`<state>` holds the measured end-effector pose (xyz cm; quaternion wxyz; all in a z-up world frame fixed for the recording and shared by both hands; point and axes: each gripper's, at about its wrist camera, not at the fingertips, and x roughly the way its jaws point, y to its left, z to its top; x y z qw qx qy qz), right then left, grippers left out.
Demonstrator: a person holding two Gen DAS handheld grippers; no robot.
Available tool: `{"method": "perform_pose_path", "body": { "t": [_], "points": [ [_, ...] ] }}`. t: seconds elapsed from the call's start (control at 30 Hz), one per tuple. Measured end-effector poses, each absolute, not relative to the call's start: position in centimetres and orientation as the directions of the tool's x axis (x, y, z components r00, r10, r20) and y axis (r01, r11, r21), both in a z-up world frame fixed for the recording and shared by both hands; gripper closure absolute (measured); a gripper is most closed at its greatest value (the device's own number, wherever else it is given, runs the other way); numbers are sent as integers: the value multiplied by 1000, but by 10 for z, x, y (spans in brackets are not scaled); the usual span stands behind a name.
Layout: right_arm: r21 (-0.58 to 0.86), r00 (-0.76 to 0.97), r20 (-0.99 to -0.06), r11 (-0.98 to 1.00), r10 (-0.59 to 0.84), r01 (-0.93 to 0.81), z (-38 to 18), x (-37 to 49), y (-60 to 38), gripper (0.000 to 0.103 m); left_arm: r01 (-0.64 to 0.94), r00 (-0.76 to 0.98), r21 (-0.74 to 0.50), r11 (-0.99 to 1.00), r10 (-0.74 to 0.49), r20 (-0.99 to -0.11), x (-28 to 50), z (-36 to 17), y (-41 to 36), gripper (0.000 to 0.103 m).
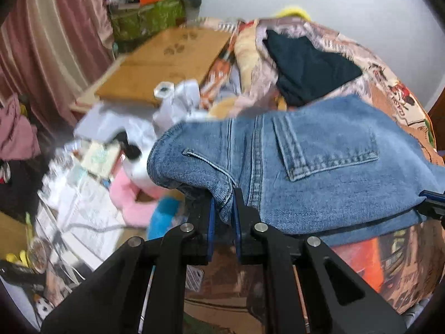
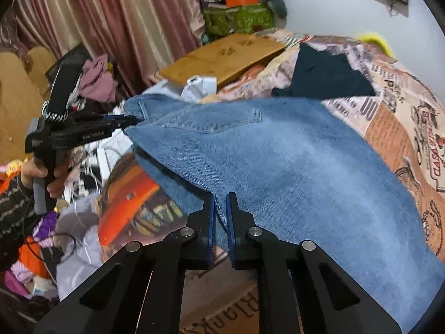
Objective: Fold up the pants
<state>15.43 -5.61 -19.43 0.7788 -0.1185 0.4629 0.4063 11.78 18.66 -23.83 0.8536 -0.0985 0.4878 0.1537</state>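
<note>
Blue denim pants (image 1: 319, 161) are held up over a bed with a printed cover (image 2: 403, 128). My left gripper (image 1: 224, 197) is shut on the waistband edge near a belt loop, with the back pocket (image 1: 328, 147) facing the camera. My right gripper (image 2: 221, 200) is shut on a folded edge of the pants (image 2: 292, 167) further along the leg. The left gripper (image 2: 130, 119) also shows in the right wrist view, held in a hand and pinching the waistband corner. The tip of the right gripper (image 1: 432, 203) shows at the right edge of the left wrist view.
A dark garment (image 2: 325, 75) lies on the bed beyond the pants. A wooden board (image 2: 222, 58) with paw prints lies at the bed's far side. Cluttered clothes, papers and a pink plush (image 1: 130, 200) cover the floor at left. Curtains (image 2: 116, 22) hang behind.
</note>
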Motion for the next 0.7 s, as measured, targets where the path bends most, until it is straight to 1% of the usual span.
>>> {"method": "perform_pose_path", "body": {
  "t": [0.03, 0.1, 0.2, 0.23, 0.3, 0.37, 0.4, 0.43, 0.47, 0.5, 0.53, 0.57, 0.6, 0.63, 0.67, 0.7],
  "points": [
    [195, 231, -822, 638, 521, -745, -198, 155, -55, 91, -354, 447, -29, 935, 142, -883, 118, -251, 187, 90],
    [210, 221, -819, 636, 530, -743, -196, 155, -57, 90, -339, 425, -20, 941, 134, -895, 117, -261, 183, 88],
    [235, 199, -821, 635, 535, -736, -185, 159, -57, 87, -302, 422, 21, 953, 154, -893, 116, -258, 177, 87],
    [243, 199, -815, 632, 544, -736, -181, 160, -59, 84, -295, 417, 30, 955, 156, -895, 116, -255, 177, 85],
    [263, 215, -792, 637, 571, -725, -169, 165, -64, 75, -284, 412, 42, 958, 162, -897, 115, -248, 178, 83],
    [274, 255, -765, 657, 592, -703, -161, 173, -70, 55, -283, 423, 42, 958, 164, -891, 112, -238, 180, 82],
    [269, 287, -753, 675, 592, -687, -159, 178, -72, 51, -282, 431, 38, 959, 163, -888, 111, -234, 181, 81],
    [262, 308, -750, 690, 586, -675, -159, 183, -74, 43, -284, 448, 27, 958, 158, -880, 110, -226, 183, 76],
    [253, 329, -752, 711, 571, -656, -161, 189, -75, 38, -288, 457, 20, 957, 156, -876, 110, -222, 184, 73],
    [242, 345, -763, 735, 548, -633, -166, 195, -75, 36, -295, 474, 9, 956, 155, -867, 111, -215, 186, 65],
    [230, 348, -778, 754, 522, -616, -173, 201, -74, 36, -298, 486, 5, 955, 156, -860, 112, -212, 186, 58],
    [223, 341, -795, 765, 501, -604, -180, 205, -72, 36, -299, 499, 3, 954, 159, -852, 114, -209, 188, 55],
    [223, 321, -815, 773, 482, -594, -190, 209, -70, 36, -304, 508, 10, 953, 171, -844, 119, -206, 189, 49],
    [226, 298, -833, 779, 465, -585, -199, 211, -69, 36, -310, 512, 17, 951, 182, -839, 124, -206, 190, 45],
    [230, 274, -849, 783, 452, -578, -208, 212, -68, 35, -316, 514, 20, 948, 189, -837, 127, -206, 193, 44],
    [219, 276, -851, 780, 447, -587, -213, 208, -67, 35, -333, 509, 21, 943, 198, -838, 132, -209, 195, 41]
  ]
}}
